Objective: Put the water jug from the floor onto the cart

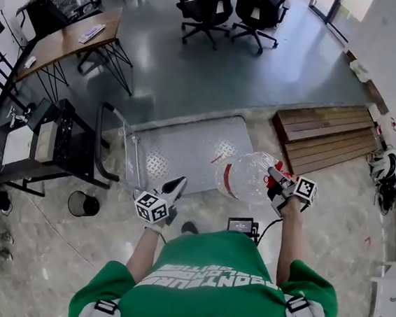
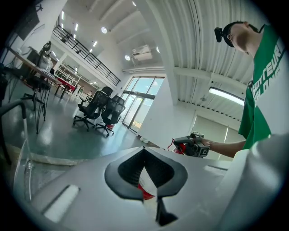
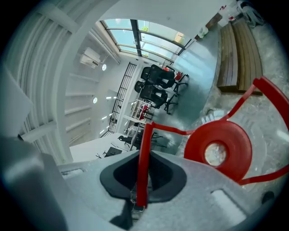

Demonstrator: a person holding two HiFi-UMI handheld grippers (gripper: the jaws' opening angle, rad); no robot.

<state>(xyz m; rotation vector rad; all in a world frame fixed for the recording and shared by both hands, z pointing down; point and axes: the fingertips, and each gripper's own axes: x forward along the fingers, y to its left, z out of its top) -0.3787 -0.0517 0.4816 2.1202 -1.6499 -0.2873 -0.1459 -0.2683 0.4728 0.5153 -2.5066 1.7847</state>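
In the head view the clear water jug [image 1: 249, 175] hangs above the floor by its red handle, just right of the cart's metal deck [image 1: 184, 153]. My right gripper [image 1: 277, 178] is shut on that handle. The right gripper view shows the red handle strap [image 3: 142, 171] clamped between the jaws of my right gripper [image 3: 143, 155], with the jug's red cap [image 3: 216, 151] just beyond. My left gripper [image 1: 176, 185] hovers at the cart's near edge, left of the jug. Its jaws meet at the tips and hold nothing [image 2: 144, 151]. The cart's push handle [image 1: 105, 141] stands at the deck's left end.
A wooden platform [image 1: 327, 136] lies right of the cart. A black rack [image 1: 66, 144] and a small round bin [image 1: 83, 204] stand to the left. Farther off are a desk [image 1: 70, 39] and office chairs [image 1: 210, 8]. Gear lies by the right wall [image 1: 383, 167].
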